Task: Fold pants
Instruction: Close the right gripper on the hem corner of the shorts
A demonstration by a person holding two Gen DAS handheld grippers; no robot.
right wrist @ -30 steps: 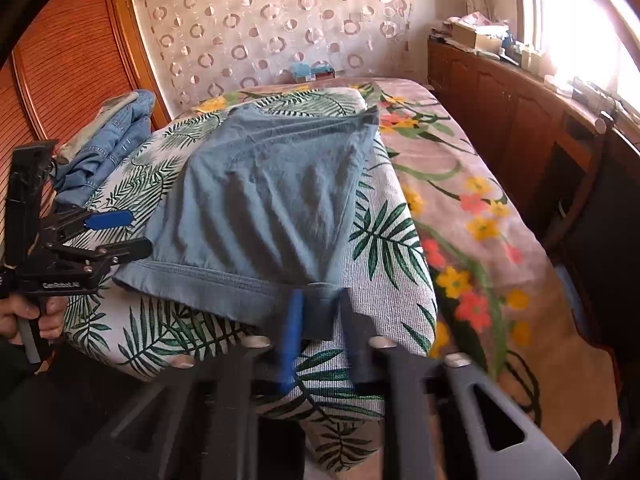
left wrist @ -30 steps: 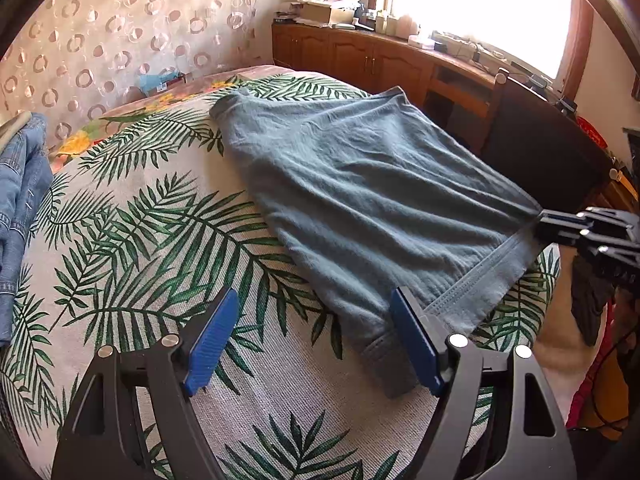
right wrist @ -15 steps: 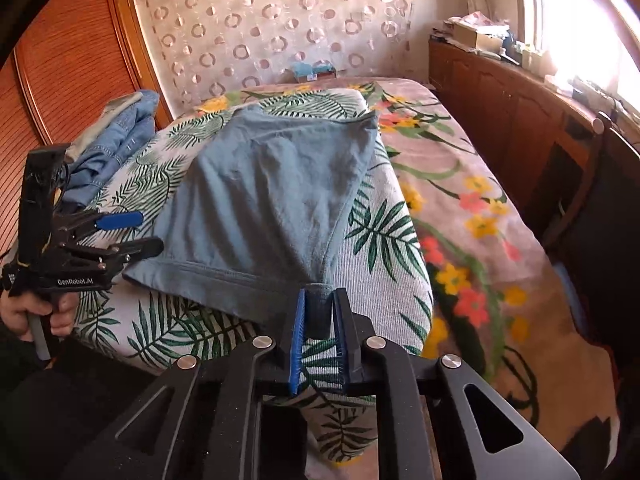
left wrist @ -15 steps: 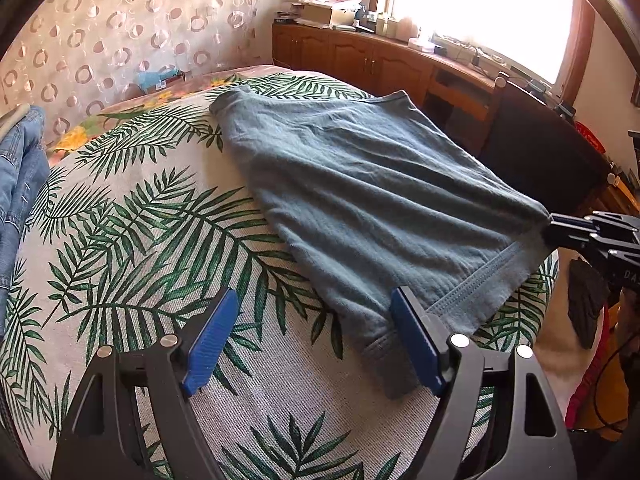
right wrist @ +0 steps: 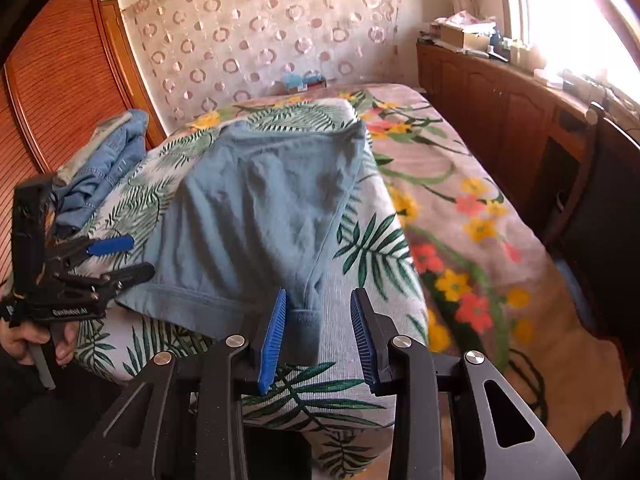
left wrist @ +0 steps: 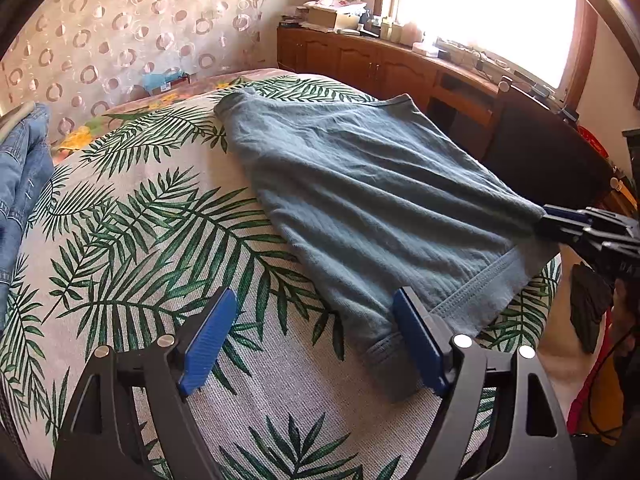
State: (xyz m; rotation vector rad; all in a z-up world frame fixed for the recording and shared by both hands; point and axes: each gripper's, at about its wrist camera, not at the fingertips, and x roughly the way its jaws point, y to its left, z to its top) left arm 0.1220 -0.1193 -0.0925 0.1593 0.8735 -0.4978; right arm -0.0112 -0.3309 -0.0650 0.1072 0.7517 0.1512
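Observation:
A grey-blue pair of pants (left wrist: 368, 208) lies spread flat on the palm-print bedspread (left wrist: 132, 248), hem toward me. My left gripper (left wrist: 316, 336) is open, its right pad at the hem's near left corner. It also shows in the right wrist view (right wrist: 116, 258), open beside the hem. In the right wrist view my right gripper (right wrist: 320, 340) is open around the other hem corner (right wrist: 304, 330), which lies loose between the pads. In the left wrist view the right gripper (left wrist: 560, 220) sits at the pants' far right corner.
A pile of blue jeans (right wrist: 104, 164) lies at the bed's left side by the wooden wardrobe (right wrist: 64, 80). A floral sheet (right wrist: 452, 216) covers the bed's right side. Wooden cabinets (left wrist: 384, 64) with clutter stand under the window. A dark chair (left wrist: 548, 160) stands near the bed.
My right gripper was shut on the hem corner and has now opened, letting the corner drop between its pads. The left gripper stayed open, shifting slightly.

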